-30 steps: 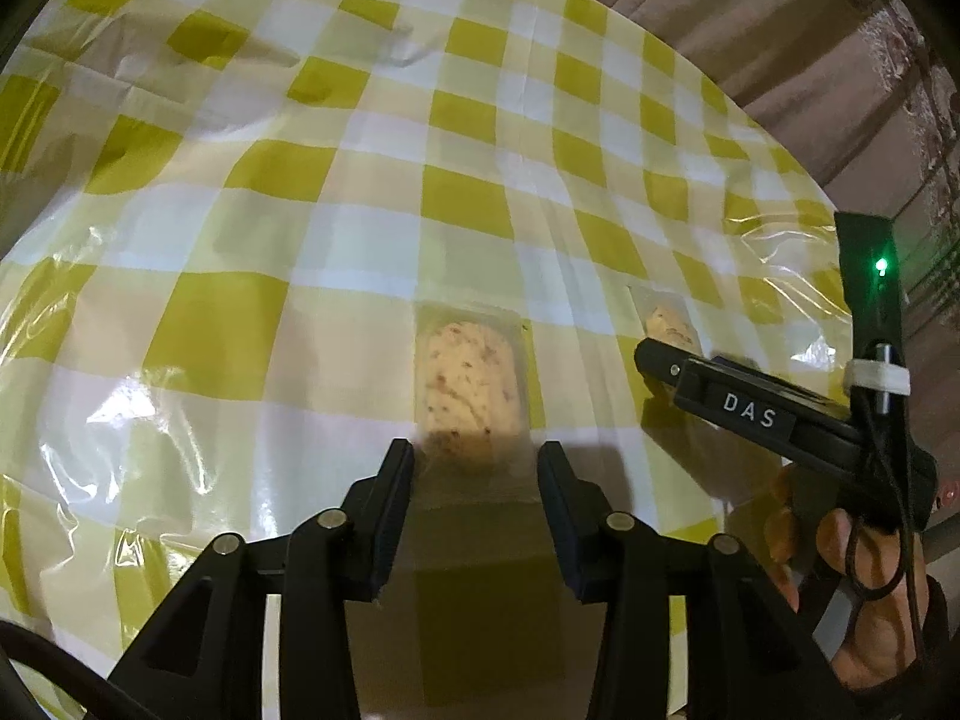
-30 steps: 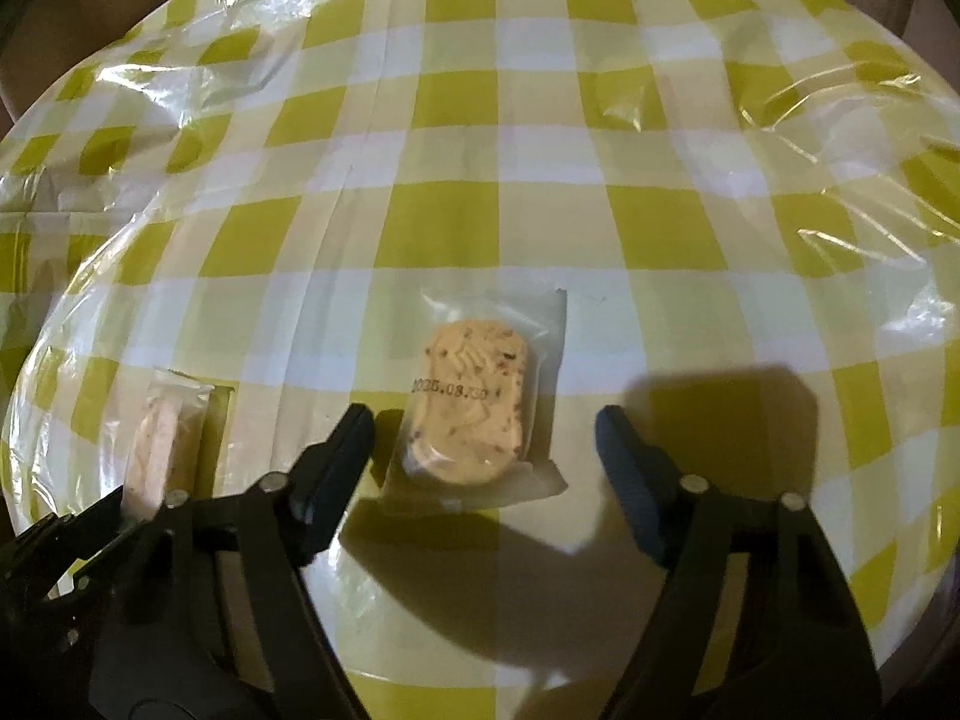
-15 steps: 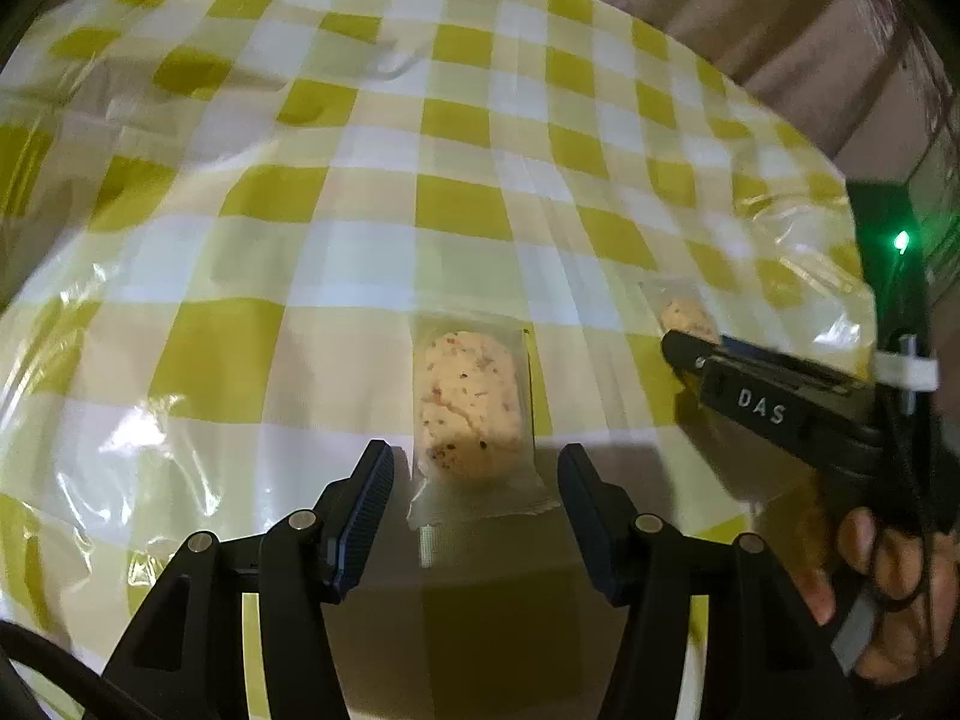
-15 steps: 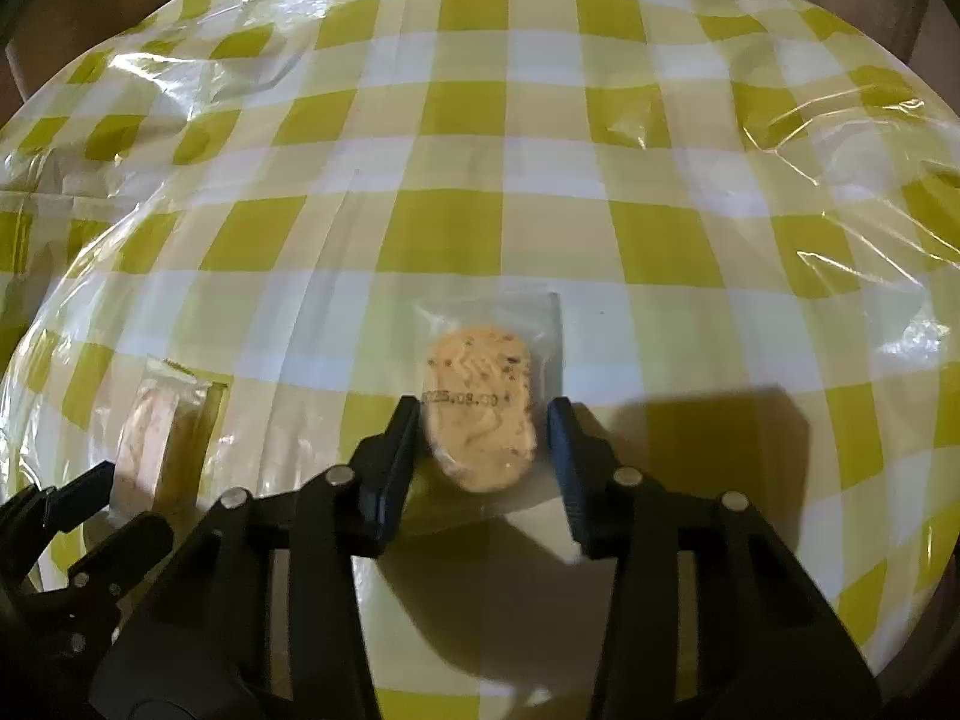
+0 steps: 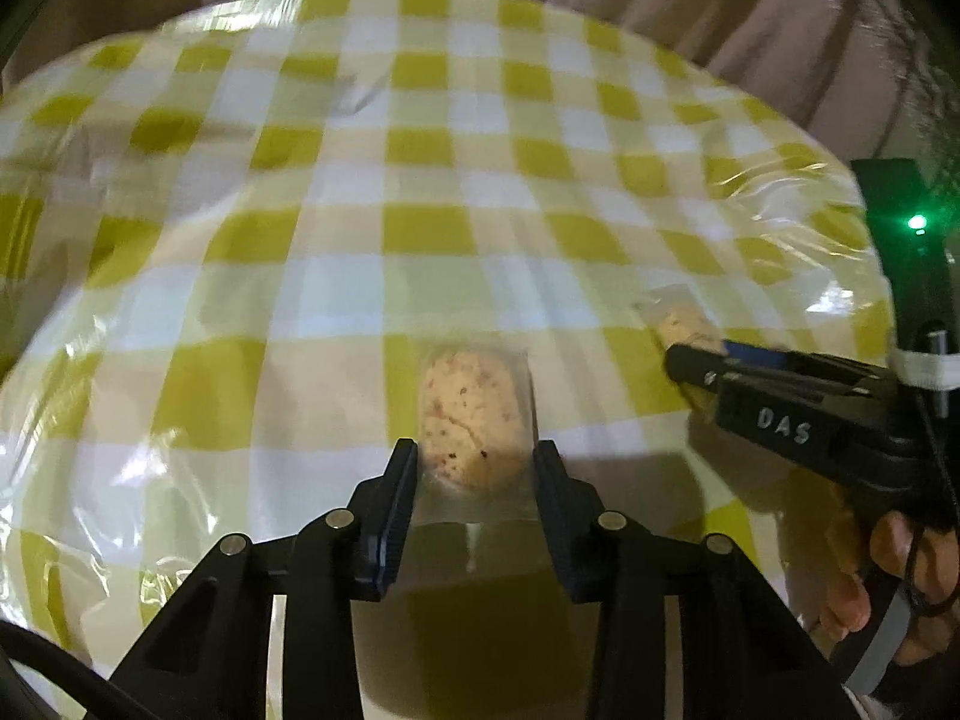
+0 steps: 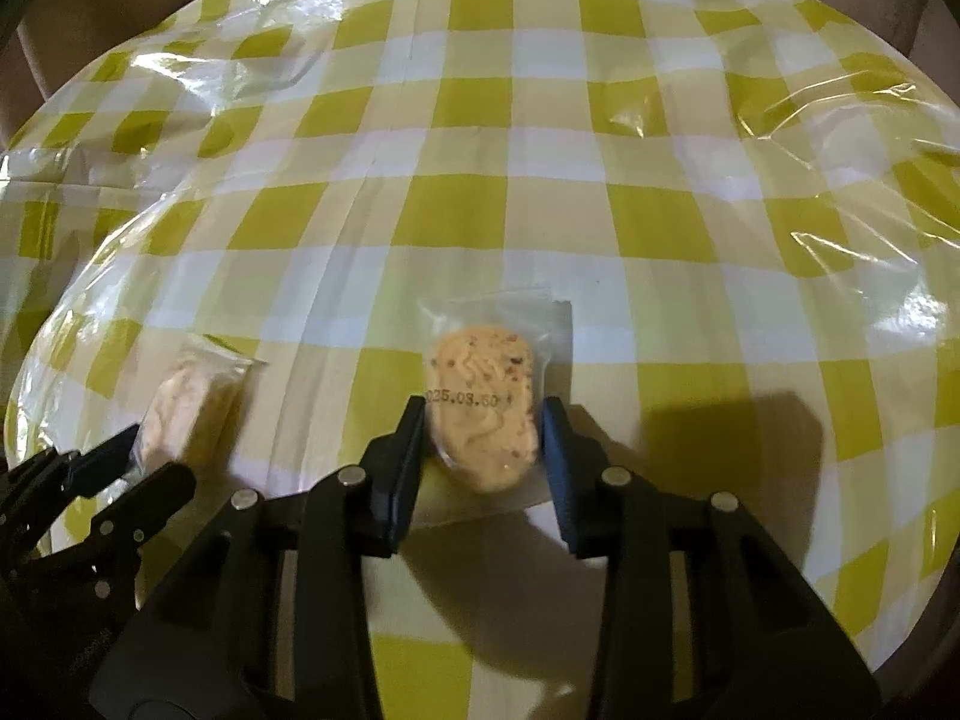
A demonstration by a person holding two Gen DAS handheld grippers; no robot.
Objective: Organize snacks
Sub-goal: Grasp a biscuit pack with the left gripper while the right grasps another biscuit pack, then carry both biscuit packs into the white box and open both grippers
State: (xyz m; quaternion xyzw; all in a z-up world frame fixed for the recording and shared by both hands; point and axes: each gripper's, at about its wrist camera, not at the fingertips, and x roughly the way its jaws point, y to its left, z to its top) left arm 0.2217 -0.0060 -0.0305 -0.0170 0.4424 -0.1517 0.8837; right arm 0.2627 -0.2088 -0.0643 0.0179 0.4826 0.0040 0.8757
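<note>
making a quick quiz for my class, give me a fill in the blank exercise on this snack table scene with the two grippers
1. The tablecloth is checked in white and ____.
2. Each gripper has a wrapped ____ between its fingers: the left gripper and the right gripper.
3. The date is printed on the cookie at the ____ gripper.
4. The number of wrapped cookies on the table is ____; the other cookie lies at the left gripper.

Missing words: yellow; cookie; right; two
</note>
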